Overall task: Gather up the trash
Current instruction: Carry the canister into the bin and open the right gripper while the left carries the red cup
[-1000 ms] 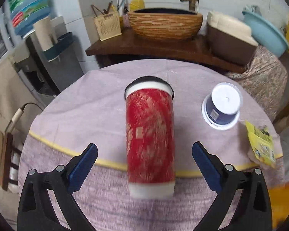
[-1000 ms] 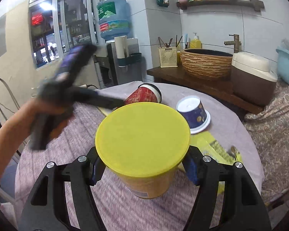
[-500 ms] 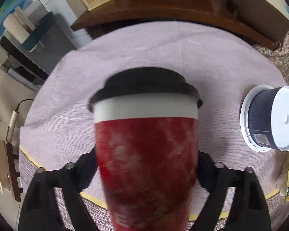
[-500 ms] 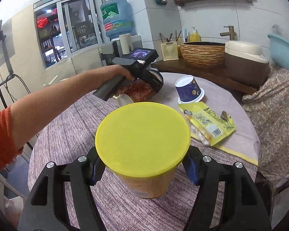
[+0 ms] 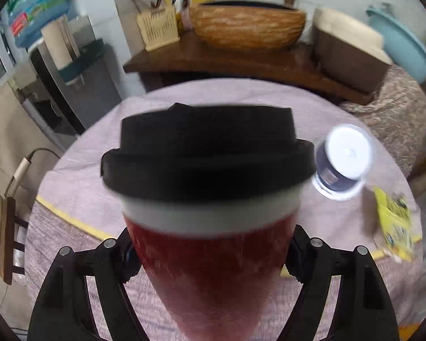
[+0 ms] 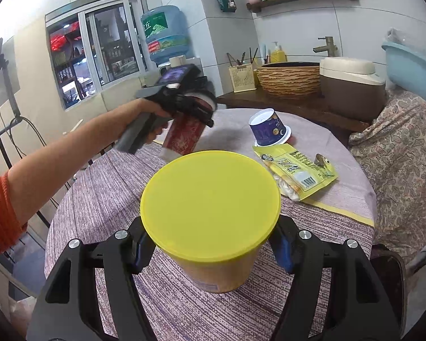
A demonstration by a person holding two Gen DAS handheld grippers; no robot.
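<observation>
**A:** Tell me from your left side. What does the left gripper (image 5: pixel 210 258) hold?

**B:** My left gripper is closed on the red cup (image 5: pixel 210 261) with the black lid (image 5: pixel 207 156). Both fingers press the red wall, below the white band. In the right wrist view I see this cup (image 6: pixel 186 135) tilted and lifted off the round table (image 6: pixel 105 193); its bottom seems to be clear of the cloth.

**A:** And what is to the right of the red cup?

**B:** To the right of it, on the table, the dark blue cup (image 6: pixel 268 128) stands upside down, apart from it. Next, further right and nearer to me, the yellow snack bag (image 6: pixel 298 170) lies flat.

**A:** Your right gripper (image 6: pixel 213 253)?

**B:** It is closed around the yellow tub (image 6: pixel 213 233) with the yellow lid; the blue pads touch its two sides under the rim. This tub is nearer to me than the red cup. I cannot tell if it is resting on the cloth.

**A:** How to do this step well?

**B:** I think I should keep the red cup close to upright while I carry it, because liquid may be inside and the lid may be loose. I should squeeze softly, since paper walls can bend. No bin is visible, so I must find it first.
</observation>
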